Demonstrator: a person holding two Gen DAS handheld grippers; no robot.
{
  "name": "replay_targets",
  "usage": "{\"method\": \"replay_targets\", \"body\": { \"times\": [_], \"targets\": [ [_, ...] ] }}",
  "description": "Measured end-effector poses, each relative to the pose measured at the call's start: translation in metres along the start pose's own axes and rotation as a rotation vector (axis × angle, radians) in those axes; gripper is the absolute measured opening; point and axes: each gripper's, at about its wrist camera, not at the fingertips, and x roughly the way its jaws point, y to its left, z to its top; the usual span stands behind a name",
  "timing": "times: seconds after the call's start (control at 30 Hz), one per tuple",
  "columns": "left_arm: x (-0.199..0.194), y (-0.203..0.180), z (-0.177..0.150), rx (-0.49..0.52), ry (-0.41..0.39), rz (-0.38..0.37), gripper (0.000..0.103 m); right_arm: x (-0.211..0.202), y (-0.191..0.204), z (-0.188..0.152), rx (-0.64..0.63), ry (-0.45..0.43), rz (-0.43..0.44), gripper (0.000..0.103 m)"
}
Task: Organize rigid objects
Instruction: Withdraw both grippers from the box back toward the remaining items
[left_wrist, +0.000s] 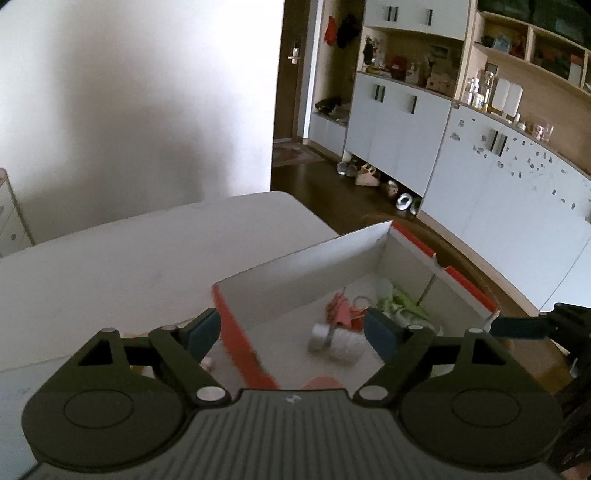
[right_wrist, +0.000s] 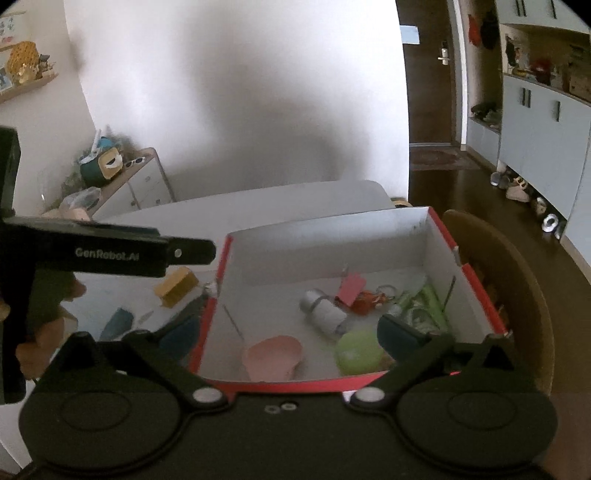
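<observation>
A cardboard box (right_wrist: 332, 236) with a red rim and white inside stands on the white table (left_wrist: 129, 266). In it lie a silver cylinder (right_wrist: 325, 312), a pink card (right_wrist: 351, 288), a red keyring (right_wrist: 367, 301), a green packet (right_wrist: 424, 306), a green ball (right_wrist: 358, 352) and a pink dish (right_wrist: 273, 356). My left gripper (left_wrist: 291, 328) is open above the box's left wall, holding nothing. My right gripper (right_wrist: 288, 334) hangs open over the box's near side, also holding nothing. A yellow brush (right_wrist: 177, 286) and a teal object (right_wrist: 118, 323) lie on the table left of the box.
A wooden chair (right_wrist: 517, 280) stands right of the box. Pale blue cabinets (left_wrist: 498, 192) with shoes beneath line the right wall over dark floor. A low cluttered dresser (right_wrist: 140, 181) stands at the far left. A hand (right_wrist: 40, 332) grips the left tool's handle.
</observation>
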Motion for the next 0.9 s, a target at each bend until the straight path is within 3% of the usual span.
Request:
{"method": "replay_targets", "body": {
  "times": [0.33, 0.47, 0.9],
  "targets": [
    [-0.025, 0.069, -0.027, -0.016, 0.011, -0.015, 0.085, 0.010, 0.053, -0.007, 0.030, -0.013, 0.002, 0.103],
    [-0.028, 0.096, -0.034, -0.018, 0.007, 0.021, 0.085, 0.018, 0.084, -0.012, -0.041, -0.015, 0.014, 0.103],
    [0.006, 0.167, -0.054, -0.072, 0.055, 0.065, 0.085, 0.091, 0.156, -0.009, -0.117, 0.041, 0.024, 0.100]
  ]
}}
